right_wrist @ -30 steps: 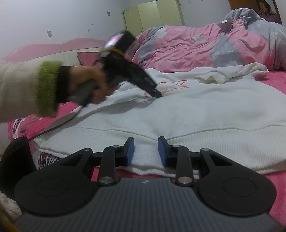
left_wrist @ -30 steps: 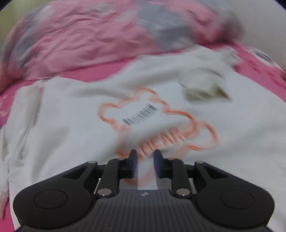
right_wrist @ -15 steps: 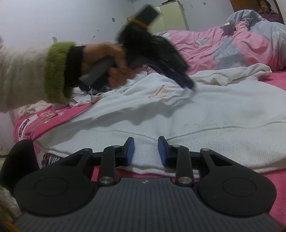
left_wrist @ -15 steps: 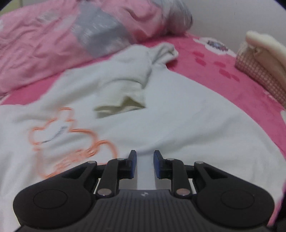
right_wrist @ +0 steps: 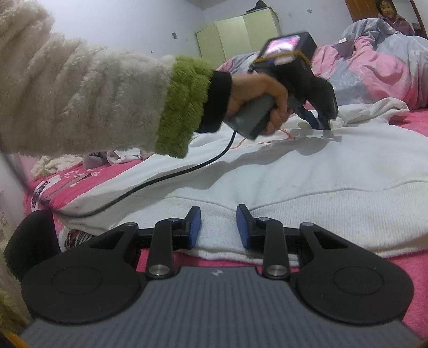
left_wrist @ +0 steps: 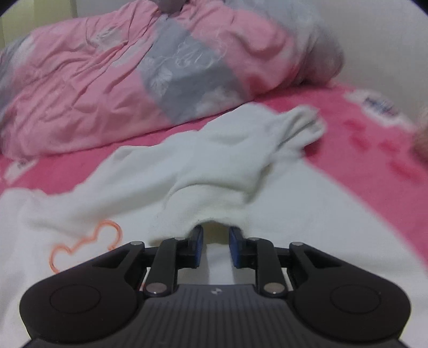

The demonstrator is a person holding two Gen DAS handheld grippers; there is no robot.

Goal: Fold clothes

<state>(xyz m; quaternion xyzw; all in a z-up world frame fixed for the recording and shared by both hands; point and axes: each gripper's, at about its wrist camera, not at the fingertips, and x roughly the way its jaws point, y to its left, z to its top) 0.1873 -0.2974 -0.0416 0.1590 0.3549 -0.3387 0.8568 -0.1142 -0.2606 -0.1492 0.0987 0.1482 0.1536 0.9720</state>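
A white sweatshirt (right_wrist: 307,171) with an orange outline print (left_wrist: 88,241) lies spread on the pink bed. One sleeve (left_wrist: 214,174) is folded over the body, its cuff opening facing me. In the left wrist view my left gripper (left_wrist: 216,241) is open, its blue fingertips at the cuff's edge with nothing clamped. The right wrist view shows the same left gripper (right_wrist: 327,123), held by a hand, touching down at the sleeve. My right gripper (right_wrist: 218,224) is open, low at the ribbed hem (right_wrist: 334,214), one finger on either side of a stretch of hem.
A crumpled pink and grey duvet (left_wrist: 160,72) lies behind the sweatshirt. The pink sheet (left_wrist: 374,160) shows to the right. A black cable (right_wrist: 165,176) trails across the sweatshirt. Loose clothes (right_wrist: 115,155) lie at the left. A person (right_wrist: 388,13) sits far back.
My left gripper has swept from above the orange print across the sweatshirt and come down at the folded sleeve's cuff. The right gripper has stayed at the hem.
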